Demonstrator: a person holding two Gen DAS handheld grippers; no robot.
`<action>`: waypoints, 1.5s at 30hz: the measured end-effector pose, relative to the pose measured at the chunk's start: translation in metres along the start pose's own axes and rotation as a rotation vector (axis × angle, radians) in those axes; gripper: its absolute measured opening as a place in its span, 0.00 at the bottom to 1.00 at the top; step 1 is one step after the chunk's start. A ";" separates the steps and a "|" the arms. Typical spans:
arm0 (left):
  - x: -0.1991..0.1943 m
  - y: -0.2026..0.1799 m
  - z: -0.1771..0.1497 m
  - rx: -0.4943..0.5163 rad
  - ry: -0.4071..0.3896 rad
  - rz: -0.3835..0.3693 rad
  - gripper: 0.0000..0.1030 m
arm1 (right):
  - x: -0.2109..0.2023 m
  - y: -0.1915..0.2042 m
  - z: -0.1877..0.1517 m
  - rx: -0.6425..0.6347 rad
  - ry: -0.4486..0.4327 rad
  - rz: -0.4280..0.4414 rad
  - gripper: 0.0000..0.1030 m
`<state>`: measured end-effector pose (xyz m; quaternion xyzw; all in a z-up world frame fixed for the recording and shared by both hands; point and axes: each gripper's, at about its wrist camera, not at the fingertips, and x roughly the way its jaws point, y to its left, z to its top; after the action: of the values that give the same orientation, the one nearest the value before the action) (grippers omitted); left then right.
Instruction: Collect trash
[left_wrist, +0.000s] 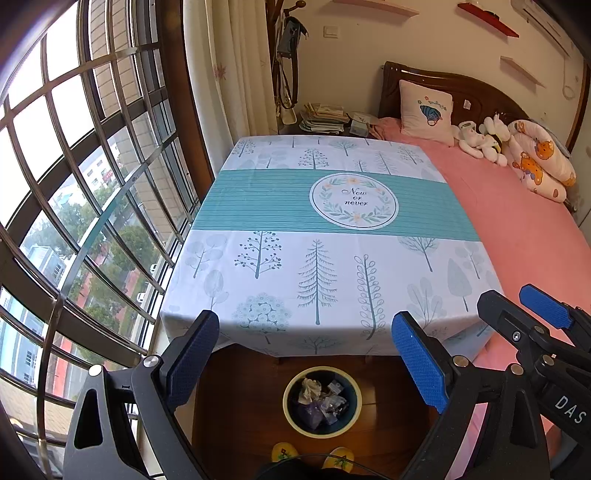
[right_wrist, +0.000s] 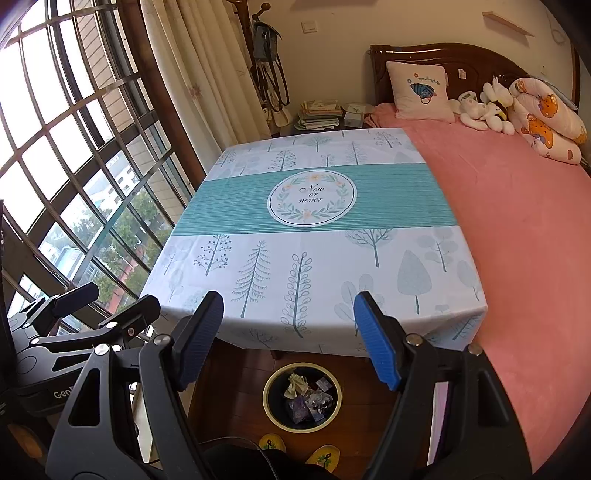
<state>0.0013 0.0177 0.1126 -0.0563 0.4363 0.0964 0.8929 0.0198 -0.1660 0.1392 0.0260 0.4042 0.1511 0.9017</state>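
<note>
Since the trash (left_wrist: 320, 400) in the bin (left_wrist: 291, 391) on the floor below the counter (left_wrist: 295, 266) looks like light crumpled paper and slippery wrappers, left claw (left_wrist: 308, 363) and right claw (right_wrist: 288, 341), both released and empty, should pinch a raised fold.

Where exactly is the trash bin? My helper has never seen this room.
Find the table with the tree-print cloth beside the pink bed. On the wooden floor at its near edge stands the bin: round, dark inside, pale yellow rim, holding crumpled paper and wrappers.
</note>
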 end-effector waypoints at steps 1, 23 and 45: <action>0.000 -0.001 0.000 -0.001 0.000 0.000 0.93 | 0.000 0.000 0.000 0.003 0.001 -0.002 0.69; 0.000 0.013 -0.009 0.017 0.011 0.004 0.93 | 0.000 0.006 -0.011 0.009 0.001 -0.001 0.69; 0.013 0.041 -0.018 0.004 0.068 0.021 0.93 | 0.024 0.030 -0.020 0.014 0.063 0.017 0.69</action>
<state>-0.0136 0.0559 0.0904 -0.0531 0.4669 0.1029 0.8767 0.0119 -0.1316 0.1137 0.0311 0.4332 0.1565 0.8871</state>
